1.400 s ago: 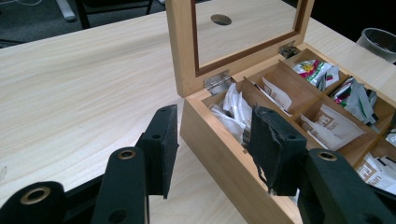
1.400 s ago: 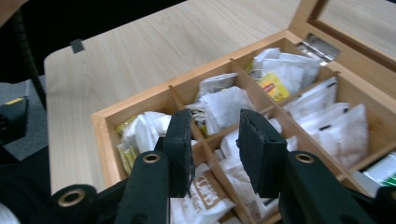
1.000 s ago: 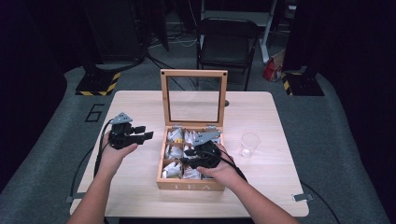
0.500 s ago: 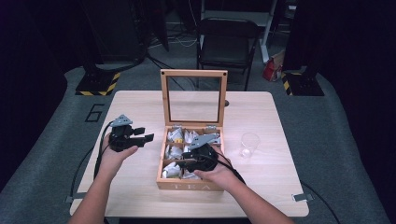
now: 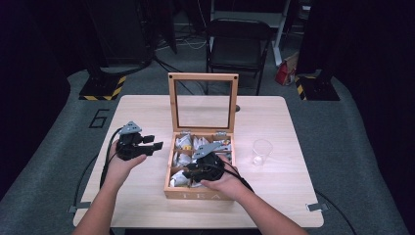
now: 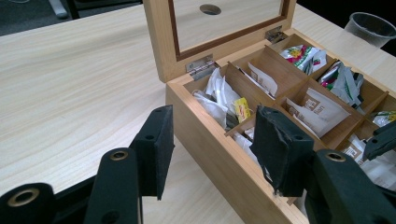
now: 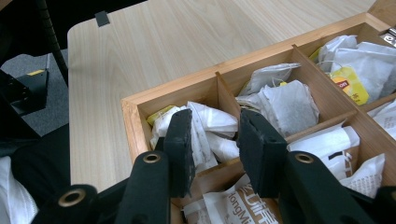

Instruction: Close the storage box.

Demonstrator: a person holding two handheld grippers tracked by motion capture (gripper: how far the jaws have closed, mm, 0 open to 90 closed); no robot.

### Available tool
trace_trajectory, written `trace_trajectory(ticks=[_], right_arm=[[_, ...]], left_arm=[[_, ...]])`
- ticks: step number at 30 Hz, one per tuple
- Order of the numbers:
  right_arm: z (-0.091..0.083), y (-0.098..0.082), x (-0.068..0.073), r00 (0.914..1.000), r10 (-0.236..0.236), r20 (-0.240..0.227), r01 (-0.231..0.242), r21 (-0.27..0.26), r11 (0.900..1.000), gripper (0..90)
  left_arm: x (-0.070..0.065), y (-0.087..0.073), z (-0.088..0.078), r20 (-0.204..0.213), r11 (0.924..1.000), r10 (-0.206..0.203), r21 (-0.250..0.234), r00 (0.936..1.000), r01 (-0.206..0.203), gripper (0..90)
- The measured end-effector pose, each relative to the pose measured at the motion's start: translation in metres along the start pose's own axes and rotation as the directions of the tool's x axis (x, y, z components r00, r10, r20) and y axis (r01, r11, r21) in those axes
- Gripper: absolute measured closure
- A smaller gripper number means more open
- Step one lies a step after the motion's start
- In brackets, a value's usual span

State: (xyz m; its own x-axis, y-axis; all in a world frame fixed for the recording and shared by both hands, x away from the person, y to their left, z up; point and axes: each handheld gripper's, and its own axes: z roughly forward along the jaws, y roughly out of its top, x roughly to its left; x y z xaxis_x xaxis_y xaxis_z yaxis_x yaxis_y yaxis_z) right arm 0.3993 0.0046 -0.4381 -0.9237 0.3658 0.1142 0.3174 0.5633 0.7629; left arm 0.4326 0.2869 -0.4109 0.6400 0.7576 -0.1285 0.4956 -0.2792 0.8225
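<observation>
An open wooden tea box stands mid-table, its glass lid upright, its compartments full of tea bags. My right gripper hangs over the box's near-left compartment. In the right gripper view its jaws straddle a crumpled white tea bag. They have just been closing, and the pads do not visibly press on the bag. My left gripper is held above the table left of the box, pointing at it. Its jaws have just been closing too, with nothing between them.
A clear plastic cup stands on the table right of the box, and is also at the top right of the left gripper view. Bare tabletop lies left of and behind the box. A dark chair stands beyond the far edge.
My right gripper has shifted toward the box's near-left corner and lower over the tea bags. The left gripper has stayed in place.
</observation>
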Motion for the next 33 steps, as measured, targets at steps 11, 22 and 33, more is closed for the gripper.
trace_trajectory(ticks=[11,22,33], right_arm=[[0.01,0.004,0.001,0.9997,-0.01,-0.021,0.01,0.015,1.0,66.7],[0.02,0.004,0.003,0.999,-0.011,-0.043,0.013,0.057,0.998,71.5],[0.02,0.005,0.005,0.9963,-0.044,-0.074,0.048,0.063,0.997,89.7]], left_arm=[[0.0,-0.001,-0.001,0.001,0.9999,-0.01,-0.003,0.9999,0.01,48.5],[0.002,-0.001,-0.004,-0.002,0.9996,-0.023,-0.017,0.9997,0.023,48.4],[0.003,-0.001,-0.005,-0.005,0.9995,-0.026,-0.02,0.9997,0.026,48.6]])
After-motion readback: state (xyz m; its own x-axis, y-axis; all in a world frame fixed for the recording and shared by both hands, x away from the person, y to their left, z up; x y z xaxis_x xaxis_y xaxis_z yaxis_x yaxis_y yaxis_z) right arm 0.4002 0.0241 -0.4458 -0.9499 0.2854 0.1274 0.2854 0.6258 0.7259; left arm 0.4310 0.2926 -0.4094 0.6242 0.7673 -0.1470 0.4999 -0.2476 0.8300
